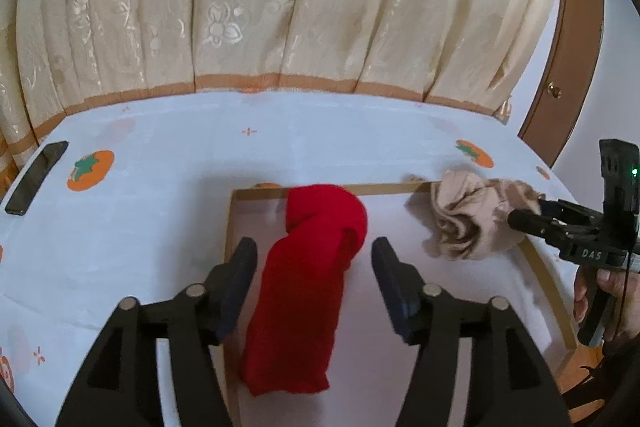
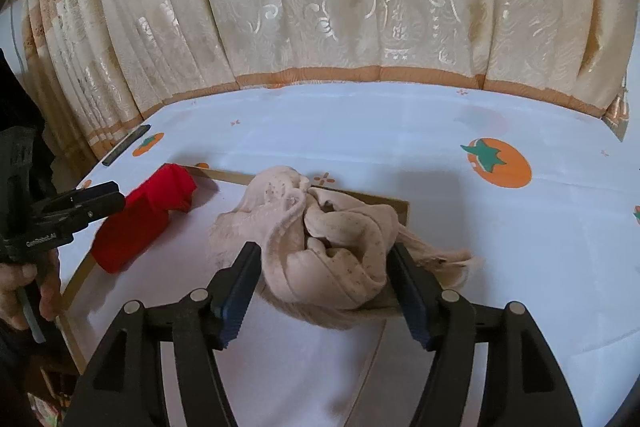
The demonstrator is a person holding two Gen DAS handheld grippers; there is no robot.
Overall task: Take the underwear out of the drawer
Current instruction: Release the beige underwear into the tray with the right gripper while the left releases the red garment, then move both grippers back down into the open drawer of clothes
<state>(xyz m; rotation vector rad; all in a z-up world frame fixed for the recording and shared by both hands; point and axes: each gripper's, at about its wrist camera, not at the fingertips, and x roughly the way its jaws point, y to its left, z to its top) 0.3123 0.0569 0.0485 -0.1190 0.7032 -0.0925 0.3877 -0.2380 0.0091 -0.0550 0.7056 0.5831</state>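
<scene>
Drawer (image 1: 400, 188), red underwear (image 1: 308, 279) and beige underwear (image 2: 332, 247) inside

Two underwear pieces (image 1: 312, 275) side by side in drawer (image 1: 230, 227)

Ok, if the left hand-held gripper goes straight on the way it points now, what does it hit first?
Most likely the red underwear. It lies lengthwise between the open fingers of the left hand-held gripper, in the drawer. Depth is unclear, but nothing else shows ahead of it.

Red underwear (image 1: 308, 291) rolled long in the shallow drawer (image 1: 340, 189), beige underwear (image 2: 332, 247) crumpled over its right rim
</scene>
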